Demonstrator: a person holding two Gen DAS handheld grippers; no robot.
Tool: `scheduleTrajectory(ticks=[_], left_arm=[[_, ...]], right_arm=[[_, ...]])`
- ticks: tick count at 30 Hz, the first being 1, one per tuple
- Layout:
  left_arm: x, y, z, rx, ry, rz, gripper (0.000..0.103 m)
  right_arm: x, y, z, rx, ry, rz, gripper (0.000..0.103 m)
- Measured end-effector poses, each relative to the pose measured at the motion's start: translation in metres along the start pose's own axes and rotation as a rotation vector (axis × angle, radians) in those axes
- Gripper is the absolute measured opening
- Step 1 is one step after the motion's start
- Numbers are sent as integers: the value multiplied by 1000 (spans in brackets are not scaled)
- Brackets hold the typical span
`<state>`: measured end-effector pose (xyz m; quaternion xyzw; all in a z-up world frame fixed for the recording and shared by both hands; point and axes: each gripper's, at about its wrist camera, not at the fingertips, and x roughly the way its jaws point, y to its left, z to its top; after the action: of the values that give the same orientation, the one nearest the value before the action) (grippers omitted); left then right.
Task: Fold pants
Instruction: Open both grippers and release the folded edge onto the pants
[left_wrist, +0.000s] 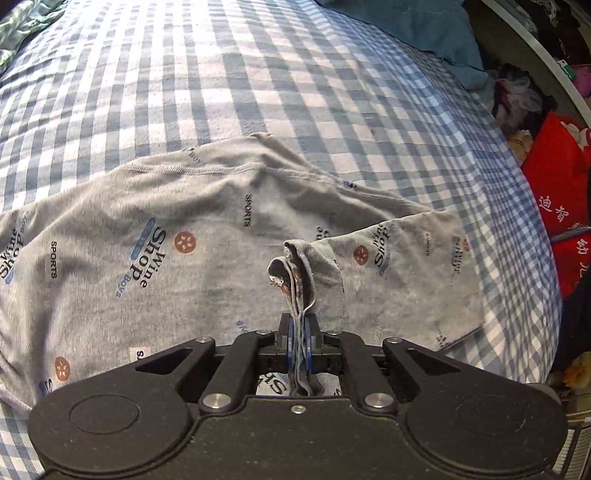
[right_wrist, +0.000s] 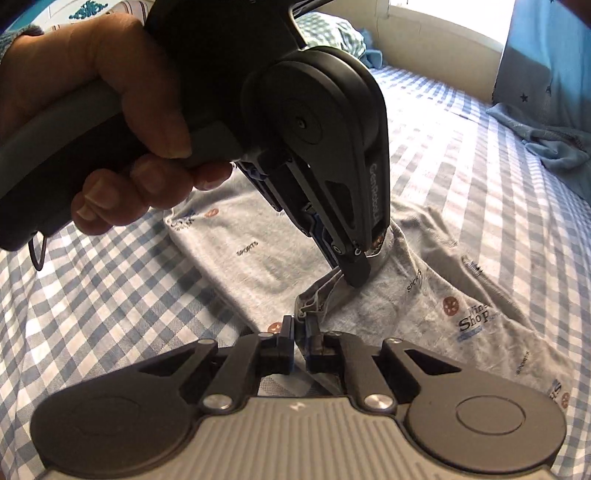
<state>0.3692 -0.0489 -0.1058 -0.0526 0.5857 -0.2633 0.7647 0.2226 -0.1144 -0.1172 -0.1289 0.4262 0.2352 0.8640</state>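
Left wrist view: left gripper (left_wrist: 299, 334) clenched on a bunched edge of the grey printed pants (left_wrist: 166, 229), fabric pinched between the blue pads (left_wrist: 291, 338) and trailing back through the jaws. Pants spread over the blue checked bedsheet (left_wrist: 221, 74), one section already doubled over toward the bed's right edge, red bags (left_wrist: 557, 192) beyond it on the floor side.

Right wrist view: right gripper (right_wrist: 301, 332) nipping the same hem a little further along, a thin ridge of cloth caught between nearly closed pads. Left gripper (right_wrist: 360, 273) just beyond, tip down on the cloth, a hand (right_wrist: 110, 122) wrapped round its handle. Both grips close together on one edge.

Judged step: mid-fold, carrying the gripped edge across the garment. Next move likely calls for drawing both grips level and together, keeping the edge taut, laying it flush on the layer below before letting go. Risk: uneven pull skewing the fold or the thin pinch slipping.
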Motion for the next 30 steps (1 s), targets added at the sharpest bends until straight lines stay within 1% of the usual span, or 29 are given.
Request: scheduleTrajectory(ticks=[1, 2, 3, 4, 5, 6, 7, 9, 11, 13, 15, 17, 18, 20, 23, 25, 26, 29, 30], left_arm=[[2, 1, -1, -6, 2, 14, 16], [3, 2, -1, -15, 4, 31, 30], [4, 3, -2, -26, 6, 38, 45], [4, 5, -2, -42, 4, 36, 52], [3, 7, -3, -68, -1, 38, 62], [3, 8, -4, -91, -6, 48, 71], [2, 8, -4, -114, -17, 68, 75], [3, 3, -7, -138, -52, 134, 88], [5, -7, -9, -115, -96, 227, 94], [13, -18, -9, -78, -125, 330, 97], [25, -24, -7, -67, -116, 424, 97], [37, -23, -3, -94, -84, 478, 97], [41, -21, -2, -113, -76, 492, 97], [48, -13, -1, -168, -58, 504, 97], [50, -3, -2, -231, -56, 487, 99], [50, 1, -2, -241, -57, 485, 101], [50, 2, -2, -240, -56, 489, 102], [53, 2, 0, -238, -51, 491, 103], [53, 2, 0, -237, -49, 489, 102]], right_arm=[[0, -2, -1, 5, 2, 4, 11], [-2, -5, -4, 12, 0, 9, 19], [-4, -9, -6, 20, -4, 7, 31], [-8, -14, -10, 27, -7, 9, 38], [-11, -20, -14, 37, -7, 7, 51], [-14, -27, -19, 48, -3, -5, 62], [-17, -36, -24, 59, 2, -24, 67], [-25, -60, -36, 92, 7, -84, 86], [-31, -88, -46, 140, 7, -160, 93], [-34, -123, -53, 200, 18, -249, 94], [-33, -156, -57, 255, 26, -348, 96], [-31, -188, -60, 309, 14, -428, 97], [-28, -202, -62, 336, 11, -454, 97], [-19, -225, -63, 369, 9, -476, 97], [2, -245, -64, 351, 41, -500, 97], [21, -251, -67, 335, 83, -515, 97], [27, -254, -69, 331, 98, -508, 98], [34, -253, -71, 316, 97, -506, 102], [32, -253, -70, 314, 96, -505, 102]])
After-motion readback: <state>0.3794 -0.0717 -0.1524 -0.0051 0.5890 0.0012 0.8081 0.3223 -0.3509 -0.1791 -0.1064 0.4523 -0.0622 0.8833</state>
